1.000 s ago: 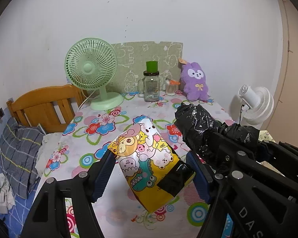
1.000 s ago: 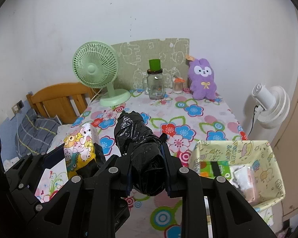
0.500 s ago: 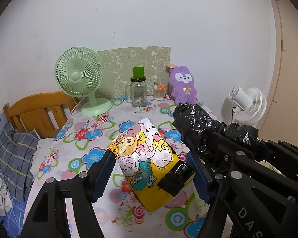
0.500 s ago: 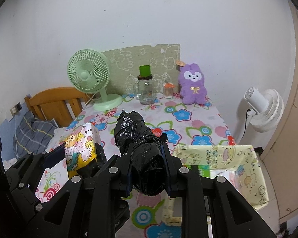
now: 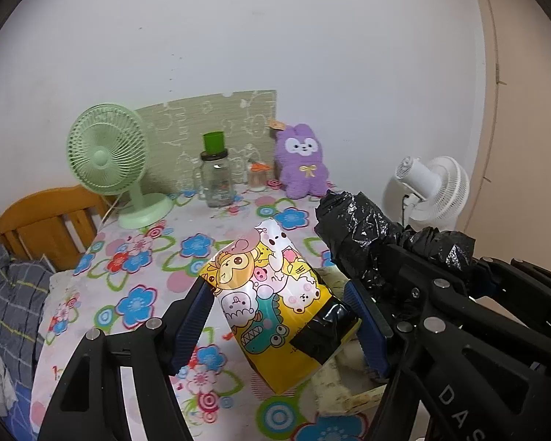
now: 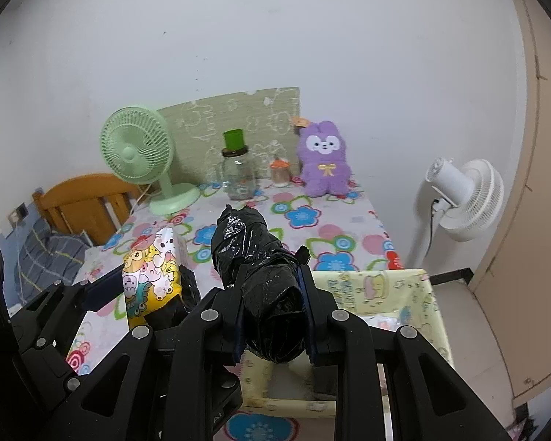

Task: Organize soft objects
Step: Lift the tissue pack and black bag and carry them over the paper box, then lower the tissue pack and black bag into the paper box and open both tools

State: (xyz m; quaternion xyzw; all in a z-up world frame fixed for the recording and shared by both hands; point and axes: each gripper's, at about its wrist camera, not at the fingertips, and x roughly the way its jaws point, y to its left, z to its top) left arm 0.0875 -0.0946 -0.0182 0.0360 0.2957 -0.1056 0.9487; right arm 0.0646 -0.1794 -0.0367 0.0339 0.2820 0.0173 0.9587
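Observation:
My left gripper point(image 5: 279, 294) is shut on a yellow cartoon-print packet point(image 5: 275, 294), held above the flowered table point(image 5: 136, 294). Its blue pads press both sides of the packet. My right gripper point(image 6: 270, 275) is shut on a black plastic roll point(image 6: 260, 268), which juts forward past the fingertips. The same black roll point(image 5: 356, 231) shows at the right of the left wrist view, and the packet point(image 6: 150, 275) at the left of the right wrist view. Under the right gripper lies a pale printed fabric box point(image 6: 396, 286) with items inside.
At the back of the table stand a green desk fan point(image 5: 108, 161), a glass jar with a green cup on top point(image 5: 216, 180), a small orange-lidded jar point(image 5: 257, 176) and a purple plush rabbit point(image 5: 303, 165). A wooden chair point(image 5: 44, 220) is left, a white floor fan point(image 6: 463, 194) right.
Both grippers have carried their loads to the right, over the fabric box. The table's back items have slid left in both views. Both grips are unchanged.

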